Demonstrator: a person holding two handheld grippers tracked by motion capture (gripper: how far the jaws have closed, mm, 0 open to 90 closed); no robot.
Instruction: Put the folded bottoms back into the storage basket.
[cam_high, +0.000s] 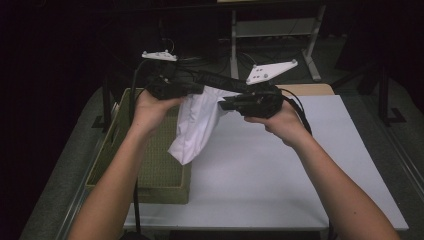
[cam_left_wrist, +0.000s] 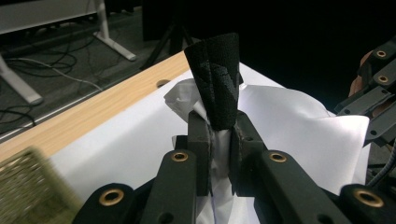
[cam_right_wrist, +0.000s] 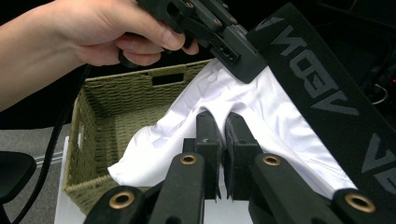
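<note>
Both grippers (cam_high: 192, 89) (cam_high: 224, 105) pinch white underwear (cam_high: 197, 125) above the basket (cam_high: 115, 150).

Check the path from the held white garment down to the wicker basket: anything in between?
Nothing visible. The white garment with the black waistband hangs in the air between the left gripper and right gripper, its lower end over the right edge of the open wicker basket, whose visible inside looks bare.

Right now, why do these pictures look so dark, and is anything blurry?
High view: dim room, black background; the white garment and table catch the light. Left gripper view: the woven basket is smeared by blur, the cloth glares. Right gripper view: sharp, evenly lit basket.
</note>
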